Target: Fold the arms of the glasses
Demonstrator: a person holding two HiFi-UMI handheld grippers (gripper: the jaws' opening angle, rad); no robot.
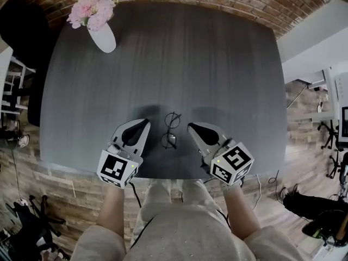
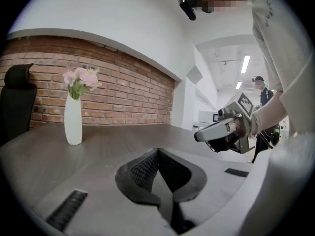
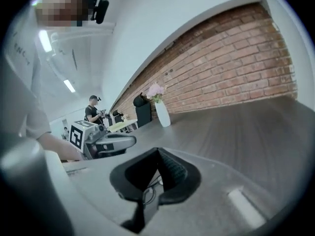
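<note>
Black wire-rimmed round glasses [image 1: 171, 130] lie with their long axis pointing away from the person; left gripper [image 1: 145, 122] and right gripper [image 1: 190, 126] flank them, jaws pressed together.

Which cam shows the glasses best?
Head view: the glasses lie whole on the table, between the left gripper and right gripper. The right gripper view catches only a bit of wire rim through the gap below its closed jaws. The left gripper view shows none of them.
</note>
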